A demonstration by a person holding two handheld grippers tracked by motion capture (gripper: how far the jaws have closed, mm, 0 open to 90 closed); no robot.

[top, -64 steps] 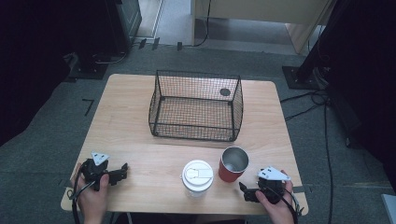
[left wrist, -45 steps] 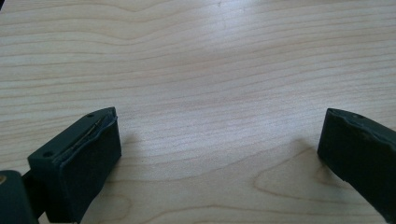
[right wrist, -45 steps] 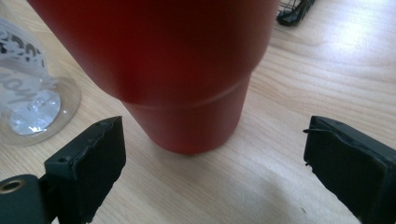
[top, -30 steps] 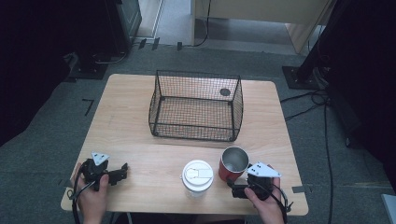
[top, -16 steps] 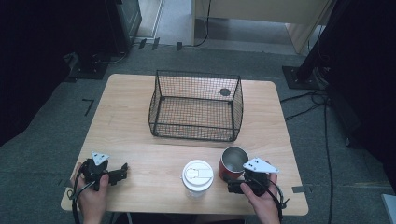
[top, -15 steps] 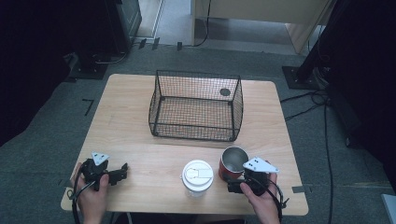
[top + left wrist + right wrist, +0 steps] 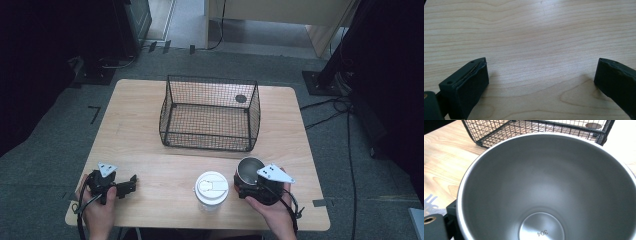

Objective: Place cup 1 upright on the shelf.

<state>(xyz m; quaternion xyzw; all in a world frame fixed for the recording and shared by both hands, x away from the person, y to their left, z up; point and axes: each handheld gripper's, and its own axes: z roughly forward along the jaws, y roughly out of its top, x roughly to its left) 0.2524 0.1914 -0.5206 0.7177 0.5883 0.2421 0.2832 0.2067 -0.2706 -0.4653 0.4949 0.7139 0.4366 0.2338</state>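
Steel-lined red tumbler (image 7: pixel 248 173) stands upright at lower right of the high view on the pale wooden bench (image 7: pixel 145 135), long axis vertical, mouth up. Right gripper (image 7: pixel 252 190) sits right against its near side, and the right gripper view looks straight down into the bare bowl, "304" stamped on the floor; nothing inside. One dark finger (image 7: pixel 450 213) shows at lower left of that view, hugging the outer wall; the other is hidden behind the rim, so I can't tell whether the fingers have clenched or merely straddle it. Right hand is clearly the nearer one. Left gripper (image 7: pixel 125 183) lies at lower left of the high view, well apart from everything, fingers (image 7: pixel 466 85) released wide with bare wood between them. White lidded paper cup (image 7: pixel 211 188) stands just beside the tumbler, to its left, lid on, contents not visible. Black wire mesh basket (image 7: pixel 210 115) sits mid-frame beyond both, open top, apparently empty; a small dark round spot (image 7: pixel 241 98) shows through the mesh at its far right corner, can't tell whether in the basket or on the bench. My guess: tumbler goes up and forward into the basket, and the lift must clear the near wall.
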